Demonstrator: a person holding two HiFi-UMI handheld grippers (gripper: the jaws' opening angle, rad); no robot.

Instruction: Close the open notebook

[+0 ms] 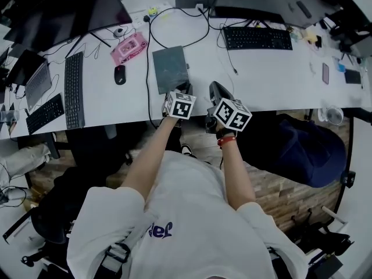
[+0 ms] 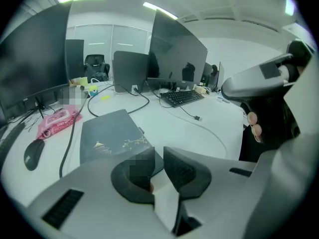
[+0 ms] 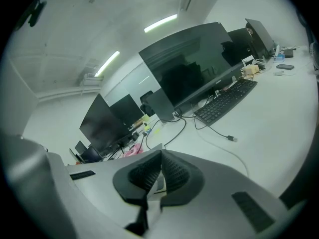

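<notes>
Beyond left hand-held gripper, dark gilt-patterned notebook lies closed.

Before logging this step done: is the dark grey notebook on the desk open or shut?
Shut: the dark grey notebook lies flat, decorated cover up, no pages showing.

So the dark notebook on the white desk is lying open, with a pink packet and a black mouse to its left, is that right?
Not quite. The notebook is lying closed, its dark cover facing up, as the left gripper view shows. The rest holds: it is on the white desk, with the pink packet and the black mouse to its left.
</notes>
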